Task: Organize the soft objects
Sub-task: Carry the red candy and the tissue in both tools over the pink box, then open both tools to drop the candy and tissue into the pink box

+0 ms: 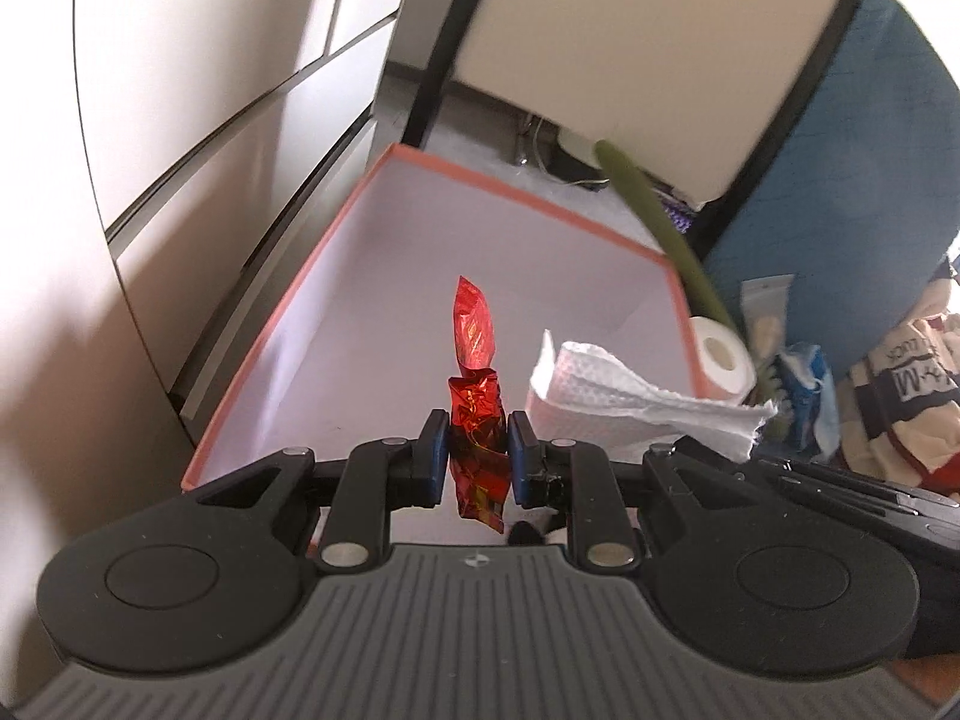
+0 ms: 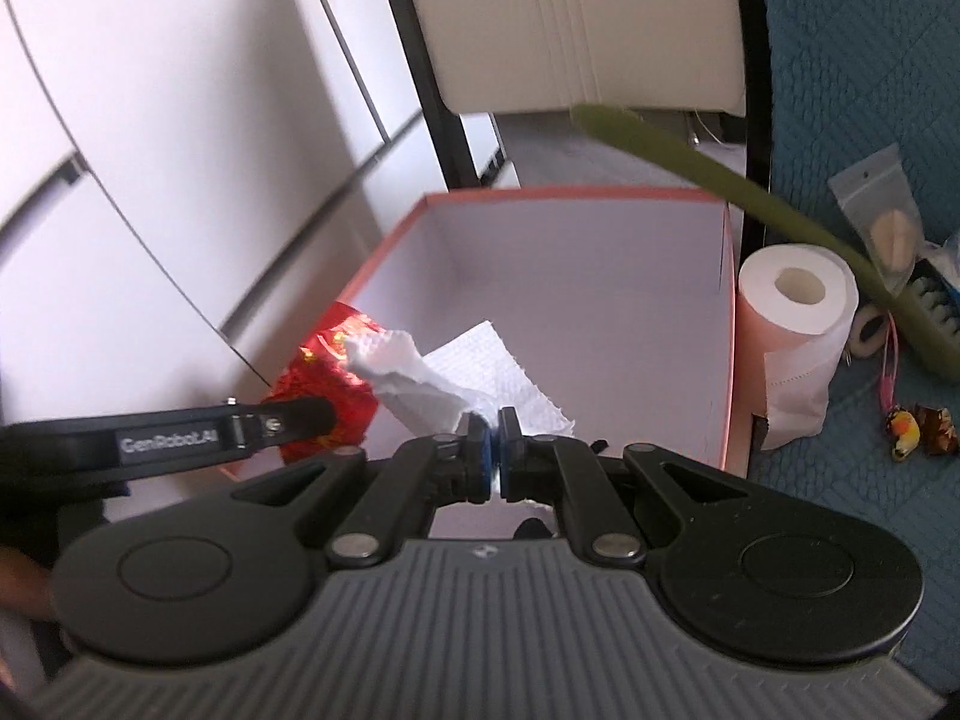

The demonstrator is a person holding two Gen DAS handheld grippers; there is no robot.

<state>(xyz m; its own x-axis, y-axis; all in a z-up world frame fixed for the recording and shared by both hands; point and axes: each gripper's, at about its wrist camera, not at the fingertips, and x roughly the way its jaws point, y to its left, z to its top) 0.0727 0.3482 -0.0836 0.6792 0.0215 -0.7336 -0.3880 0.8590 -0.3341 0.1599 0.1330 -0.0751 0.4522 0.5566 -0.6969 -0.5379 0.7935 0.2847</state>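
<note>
Both hand-held grippers (image 1: 478, 457) (image 2: 494, 441) hang over the box's rim (image 2: 564, 196).

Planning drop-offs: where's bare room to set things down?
The box interior is bare between its pink walls. Crowded right of the box: the paper roll stands against its wall, with a clear pouch, green strip and candies on the blue quilt.

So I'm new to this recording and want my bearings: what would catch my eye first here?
The crinkled red foil packet stands out most, pinched upright in the left gripper over the open orange-edged white box. Beside it, the right gripper is shut on a crumpled white paper towel above the same box. A white toilet paper roll stands just outside the box's right wall.
</note>
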